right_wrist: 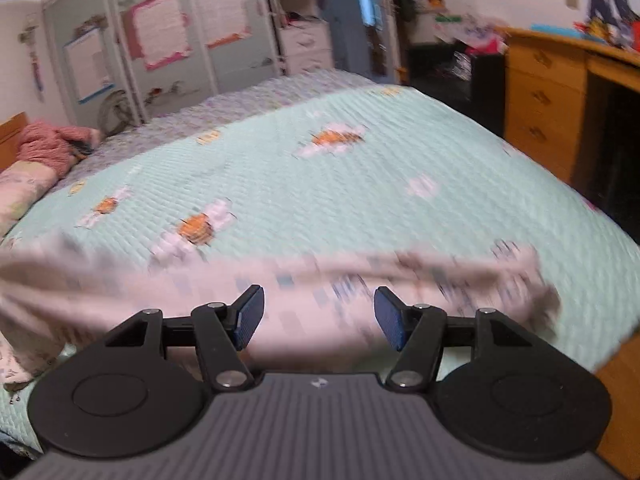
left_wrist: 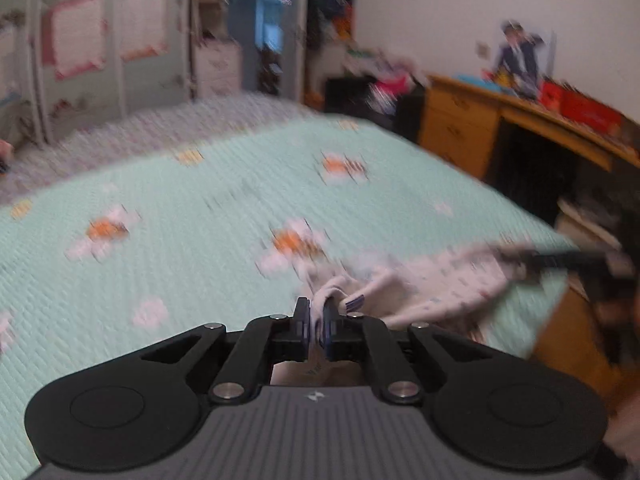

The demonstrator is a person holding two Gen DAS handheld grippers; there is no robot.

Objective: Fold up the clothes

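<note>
Both views are smeared by motion blur, so fine detail on the garment point(right_wrist: 304, 300) cannot be read. It is a pale, off-white cloth with a small scattered print in blue and grey; what kind of clothing it is cannot be told. It lies near the close edge of the bed point(right_wrist: 360, 184), stretched across the mint-green quilt with its orange-and-white flower patches.

In the left wrist view the left tool point(left_wrist: 316, 316) is clenched on a bunched fold of the garment point(left_wrist: 432, 288), with cloth pinched between the two blue pads and a small striped tag just beside them. The rest of the cloth trails off to the right toward the bed's corner, where a dark blurred shape, the right tool point(left_wrist: 560, 260), meets its far end; whether it touches the cloth cannot be told there.

In the right wrist view the right tool point(right_wrist: 319, 316) is released, its pads wide apart, with the garment spread just beyond and below them. The cloth's left end runs out of the frame.

A wooden desk point(right_wrist: 560, 92) with drawers stands to the right of the bed, its top cluttered with things too blurred to name. A pink bundle point(right_wrist: 52, 144) lies at the bed's far left, and wardrobe doors point(right_wrist: 160, 40) stand behind.
</note>
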